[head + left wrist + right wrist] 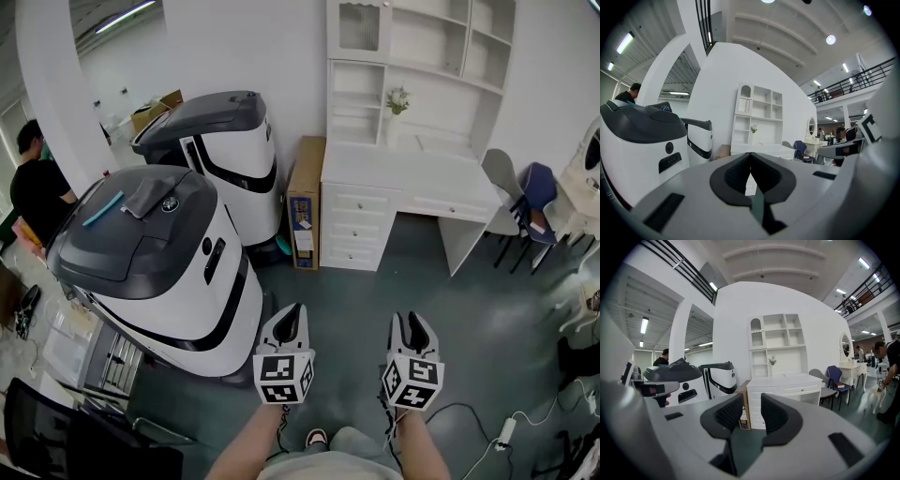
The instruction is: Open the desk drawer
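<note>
We are at the approach step. Both grippers hang well apart from the desk (405,180), across the floor (375,300) from its front, and nothing is touched yet. The left gripper (292,314) has its jaws pinched together on nothing. The right gripper (413,322) stands wide and empty, with the desk's drawer stack (354,225) framed in its gap. That stack fills the desk's left end, and a cardboard box (305,206) leans just beside it. Every drawer looks closed. Next, we judge, we must walk up to the desk and set the wide right jaws around one drawer's pull.
</note>
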Demonstrator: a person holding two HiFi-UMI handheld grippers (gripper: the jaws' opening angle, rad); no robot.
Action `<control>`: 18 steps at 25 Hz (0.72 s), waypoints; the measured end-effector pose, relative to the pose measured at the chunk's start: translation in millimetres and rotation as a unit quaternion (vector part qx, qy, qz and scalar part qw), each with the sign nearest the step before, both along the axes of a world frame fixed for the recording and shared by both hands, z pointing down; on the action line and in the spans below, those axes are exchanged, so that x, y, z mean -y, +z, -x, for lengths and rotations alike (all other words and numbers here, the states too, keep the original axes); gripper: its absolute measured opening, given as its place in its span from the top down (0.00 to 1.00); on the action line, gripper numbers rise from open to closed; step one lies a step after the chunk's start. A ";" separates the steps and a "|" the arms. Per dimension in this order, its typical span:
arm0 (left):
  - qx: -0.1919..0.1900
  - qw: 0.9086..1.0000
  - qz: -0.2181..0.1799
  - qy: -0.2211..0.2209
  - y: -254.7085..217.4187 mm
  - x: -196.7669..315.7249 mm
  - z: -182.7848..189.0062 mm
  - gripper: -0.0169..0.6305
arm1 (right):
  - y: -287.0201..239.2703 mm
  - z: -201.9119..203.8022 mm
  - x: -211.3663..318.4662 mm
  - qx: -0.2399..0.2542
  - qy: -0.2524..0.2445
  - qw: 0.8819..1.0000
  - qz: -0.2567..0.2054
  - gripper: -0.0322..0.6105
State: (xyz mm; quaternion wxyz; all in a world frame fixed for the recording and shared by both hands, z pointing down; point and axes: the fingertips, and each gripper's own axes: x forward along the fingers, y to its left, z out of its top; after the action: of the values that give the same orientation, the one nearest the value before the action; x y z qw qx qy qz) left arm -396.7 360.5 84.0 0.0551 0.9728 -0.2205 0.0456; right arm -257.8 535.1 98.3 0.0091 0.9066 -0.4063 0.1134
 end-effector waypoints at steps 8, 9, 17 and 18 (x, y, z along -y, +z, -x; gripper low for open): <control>0.011 1.000 0.017 -0.002 19.3 26.8 -25.3 0.95 | 20.3 -29.3 13.4 0.020 0.016 1.000 0.012 0.75; 0.013 1.000 0.018 -0.003 21.8 31.8 -31.7 0.95 | 21.9 -36.6 17.5 0.021 0.017 1.000 0.011 0.75; 0.016 1.000 0.019 -0.016 26.0 74.6 -106.2 0.95 | 24.7 -116.8 62.8 0.023 0.005 1.000 0.014 0.76; 0.016 1.000 0.019 -0.018 25.6 80.8 -116.6 0.95 | 24.4 -128.6 69.7 0.023 0.003 1.000 0.015 0.76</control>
State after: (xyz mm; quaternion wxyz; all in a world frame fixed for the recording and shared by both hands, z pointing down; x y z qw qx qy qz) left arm -280.1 279.6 109.6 0.0711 0.9665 -0.2380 0.0645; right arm -129.2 465.3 122.7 0.0128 0.9047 -0.4020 0.1406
